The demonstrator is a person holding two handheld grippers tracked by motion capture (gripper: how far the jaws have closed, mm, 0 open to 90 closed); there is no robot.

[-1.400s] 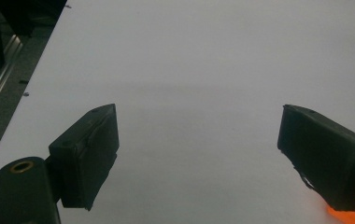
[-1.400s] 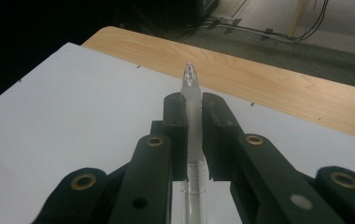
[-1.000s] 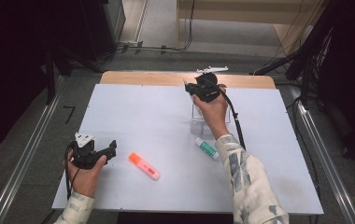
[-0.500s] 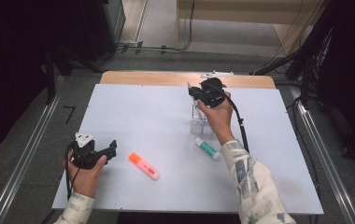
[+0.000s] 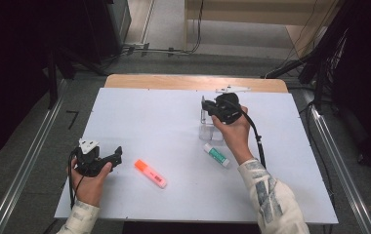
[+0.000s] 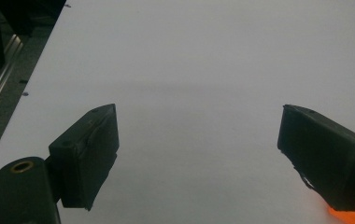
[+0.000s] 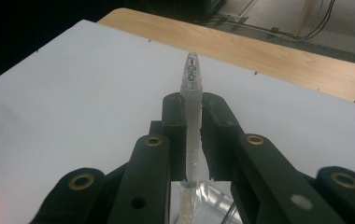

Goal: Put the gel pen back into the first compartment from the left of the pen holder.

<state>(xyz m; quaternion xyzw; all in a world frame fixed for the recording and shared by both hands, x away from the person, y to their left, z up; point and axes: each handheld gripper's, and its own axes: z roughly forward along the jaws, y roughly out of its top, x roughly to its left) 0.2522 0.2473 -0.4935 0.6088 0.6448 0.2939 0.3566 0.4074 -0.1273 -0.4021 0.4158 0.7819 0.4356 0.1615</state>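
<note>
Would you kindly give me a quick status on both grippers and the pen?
Right gripper shut on clear pen, above clear holder. Left gripper open, idle near orange highlighter. Nothing in the way.

We see a translucent pen [image 7: 190,112], clear-capped, pinched upright, its lower end entering a clear cup [image 5: 208,127] standing toward the white table's far right.

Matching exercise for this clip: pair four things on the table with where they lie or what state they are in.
Things:
1. clear pen
2. orange highlighter
3. glue stick
4. left gripper

States:
A. open over bare table
B. lying between the two hands
C. clamped upright in the right gripper
D. lying beside the right wrist

Pairs: 1-C, 2-B, 3-D, 4-A
</note>
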